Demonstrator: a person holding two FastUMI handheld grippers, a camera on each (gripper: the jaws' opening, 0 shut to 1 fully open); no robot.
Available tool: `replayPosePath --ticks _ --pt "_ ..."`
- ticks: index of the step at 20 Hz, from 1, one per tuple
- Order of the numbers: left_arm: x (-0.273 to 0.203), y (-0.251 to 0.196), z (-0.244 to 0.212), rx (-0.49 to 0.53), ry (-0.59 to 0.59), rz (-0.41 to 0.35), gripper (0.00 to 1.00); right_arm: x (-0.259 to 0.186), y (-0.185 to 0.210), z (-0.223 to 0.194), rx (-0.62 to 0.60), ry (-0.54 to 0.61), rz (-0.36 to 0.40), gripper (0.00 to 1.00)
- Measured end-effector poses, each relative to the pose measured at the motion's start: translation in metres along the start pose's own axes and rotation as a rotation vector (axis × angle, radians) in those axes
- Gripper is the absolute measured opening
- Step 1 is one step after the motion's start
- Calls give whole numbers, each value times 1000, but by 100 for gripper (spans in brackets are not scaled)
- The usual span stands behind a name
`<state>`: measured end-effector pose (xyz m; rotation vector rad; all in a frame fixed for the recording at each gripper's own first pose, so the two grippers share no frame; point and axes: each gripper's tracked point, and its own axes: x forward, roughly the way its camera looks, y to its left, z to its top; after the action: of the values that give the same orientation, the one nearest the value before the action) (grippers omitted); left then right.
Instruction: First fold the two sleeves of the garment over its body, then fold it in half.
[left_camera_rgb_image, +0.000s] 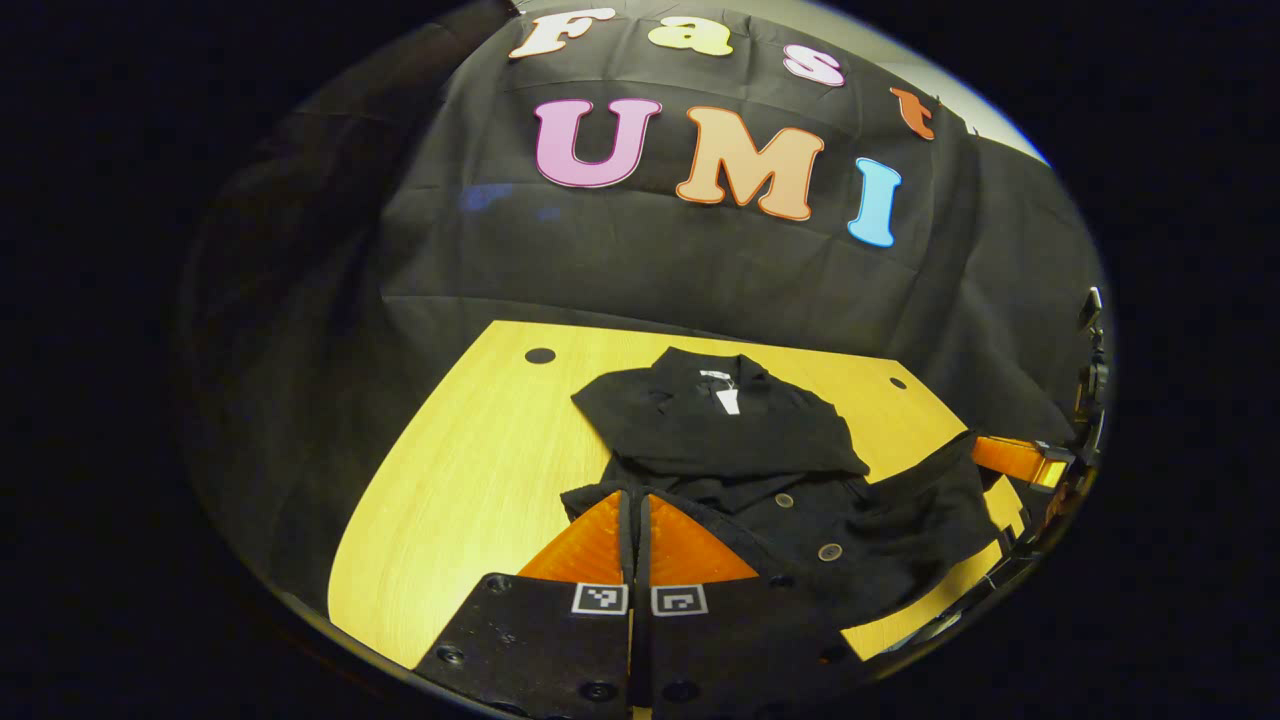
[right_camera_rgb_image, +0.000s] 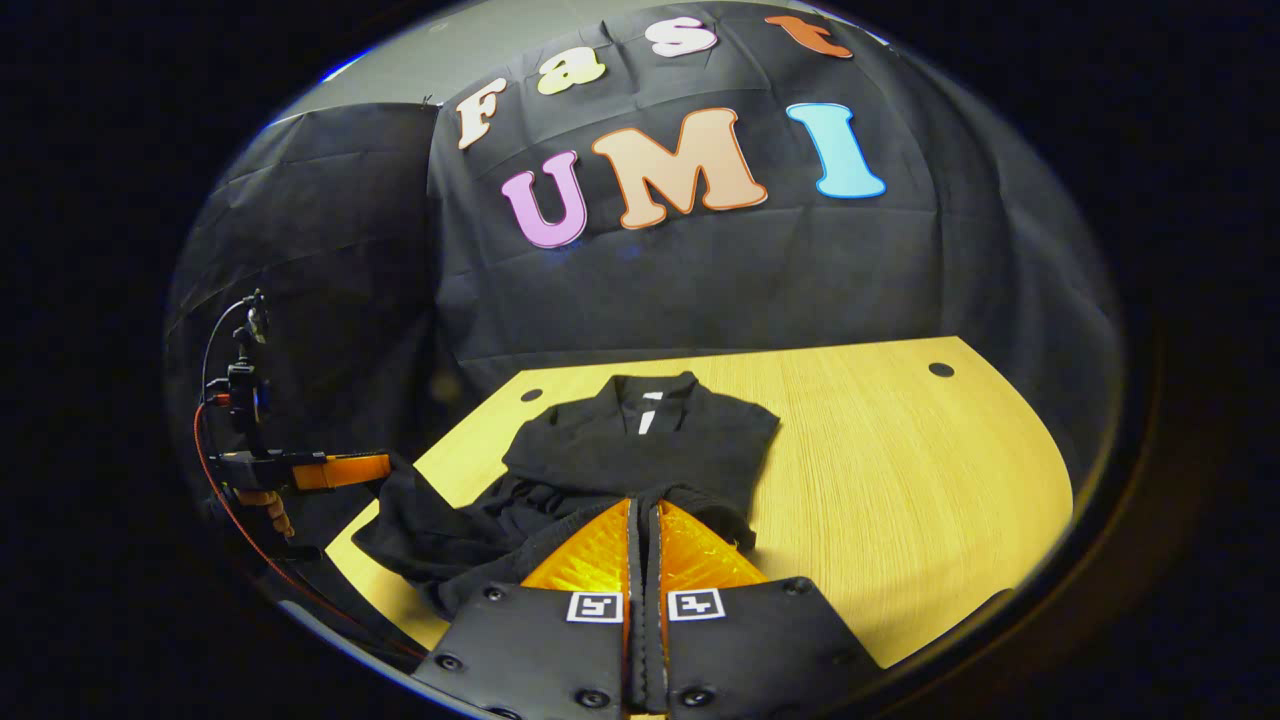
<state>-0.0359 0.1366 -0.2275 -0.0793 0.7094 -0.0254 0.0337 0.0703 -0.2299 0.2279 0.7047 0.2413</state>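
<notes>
**Garment on table, both tools closed at its near edge**

The black garment (left_camera_rgb_image: 740, 450) lies at the centre of the yellow wooden table (left_camera_rgb_image: 470, 470), collar toward the upper part of the frame, one sleeve folded across the body. In the left gripper view, the left tool (left_camera_rgb_image: 634, 500) has its fingers together at the garment's near hem; whether cloth is pinched cannot be told. In the right gripper view, the right tool (right_camera_rgb_image: 644, 510) shows likewise, fingers together at the near edge.

Recording booth: black cloth wall (left_camera_rgb_image: 640, 260), table (left_camera_rgb_image: 470, 480)
</notes>
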Motion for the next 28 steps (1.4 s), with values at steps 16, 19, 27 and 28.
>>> replayPosePath --ticks 16,19,27,28 --pt "112 15 61 69 8 -36 0 102 -40 80 37 -15 -74 2" --pt "141 22 59 107 27 -37 0 127 -50 82 71 8 -103 2" --pt "201 26 107 229 -161 48 89 173 -86 109 190 -46 -289 88" --pt "195 21 113 225 -179 41 90 161 -87 114 164 -65 -315 98"
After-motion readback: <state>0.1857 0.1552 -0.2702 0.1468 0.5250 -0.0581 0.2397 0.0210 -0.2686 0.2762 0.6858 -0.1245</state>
